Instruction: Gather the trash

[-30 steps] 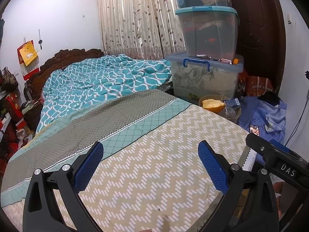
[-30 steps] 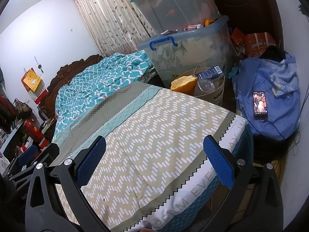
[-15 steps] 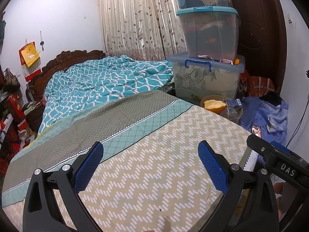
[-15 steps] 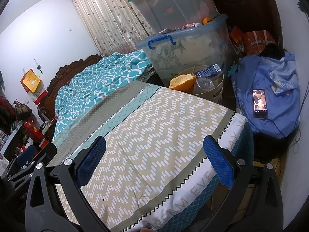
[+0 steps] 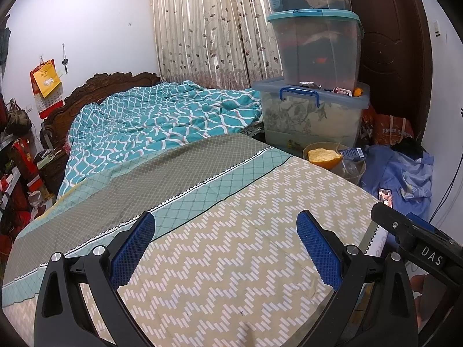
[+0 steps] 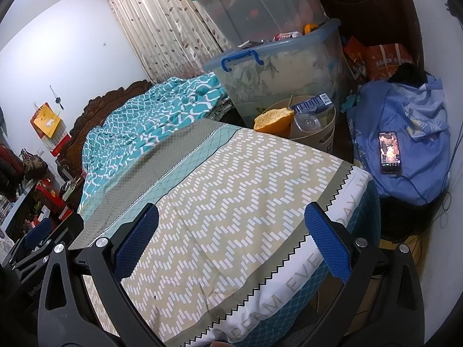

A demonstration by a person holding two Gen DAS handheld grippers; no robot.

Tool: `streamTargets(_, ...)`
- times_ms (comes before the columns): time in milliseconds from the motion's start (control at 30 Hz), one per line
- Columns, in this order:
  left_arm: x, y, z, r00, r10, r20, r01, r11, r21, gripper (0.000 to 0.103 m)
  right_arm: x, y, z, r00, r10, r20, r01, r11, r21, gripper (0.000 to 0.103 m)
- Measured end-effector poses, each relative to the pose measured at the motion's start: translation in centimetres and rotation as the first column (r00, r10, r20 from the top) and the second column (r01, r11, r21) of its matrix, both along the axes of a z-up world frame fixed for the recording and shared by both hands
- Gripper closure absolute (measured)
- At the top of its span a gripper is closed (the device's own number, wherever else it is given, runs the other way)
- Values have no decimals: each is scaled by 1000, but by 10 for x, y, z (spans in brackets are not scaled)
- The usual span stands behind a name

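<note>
A beige trash bin (image 6: 324, 136) stands on the floor past the bed's far corner. It holds an orange fruit peel (image 6: 273, 120), a clear plastic cup (image 6: 306, 123) and a blue carton (image 6: 312, 104). The bin also shows in the left wrist view (image 5: 351, 173), with the peel (image 5: 322, 156) on top. My left gripper (image 5: 225, 248) is open and empty above the patterned bedcover (image 5: 231, 231). My right gripper (image 6: 231, 245) is open and empty over the bed's corner (image 6: 289, 266). The right gripper's body shows at the right edge of the left wrist view.
Stacked clear storage boxes (image 5: 315, 110) stand behind the bin. A blue cloth pile (image 6: 405, 144) with a lit phone (image 6: 390, 153) on it lies right of the bed. A teal quilt (image 5: 162, 124) is bunched at the headboard. Cluttered shelves (image 5: 17, 173) stand at the left.
Both views shifted slightly; the bin and boxes sit a little lower and further right in the left wrist view. Both grippers stay open and empty.
</note>
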State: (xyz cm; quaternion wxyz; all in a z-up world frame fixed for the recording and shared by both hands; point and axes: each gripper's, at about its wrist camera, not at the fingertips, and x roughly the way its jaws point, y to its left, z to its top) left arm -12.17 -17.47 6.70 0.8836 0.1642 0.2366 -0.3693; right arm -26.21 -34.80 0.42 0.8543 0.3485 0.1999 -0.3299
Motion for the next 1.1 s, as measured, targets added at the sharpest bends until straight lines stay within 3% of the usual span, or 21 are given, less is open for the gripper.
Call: streamTargets(1100,-2,-5,-12,1000,-24,-10,24,999,29,9,-1,0,-3,1000,1,-3,0,1000,10,3)
